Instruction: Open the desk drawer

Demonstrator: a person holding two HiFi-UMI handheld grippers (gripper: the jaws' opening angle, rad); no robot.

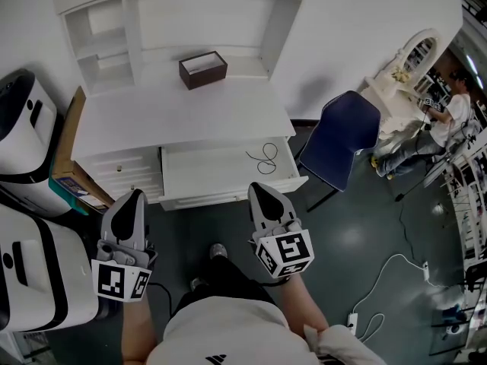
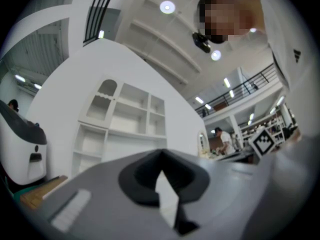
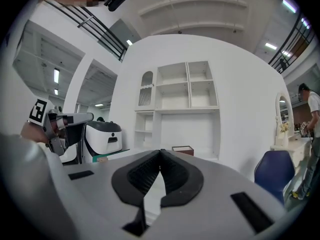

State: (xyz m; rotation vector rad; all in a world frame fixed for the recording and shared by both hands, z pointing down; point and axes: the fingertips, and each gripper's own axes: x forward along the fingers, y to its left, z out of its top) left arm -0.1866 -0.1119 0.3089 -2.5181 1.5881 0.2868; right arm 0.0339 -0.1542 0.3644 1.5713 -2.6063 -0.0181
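Drawer (image 1: 205, 175) juts out beyond the desk (image 1: 175, 116) front edge.

No legible text — only, perhaps, a striped logo (image 1: 215, 359) on the shirt (image 1: 228, 327).

I hold my left gripper (image 1: 135, 198) and my right gripper (image 1: 261, 190) side by side in front of my body, well apart, both pointing forward and away from me. On each, the jaws are closed tip to tip with nothing between them.
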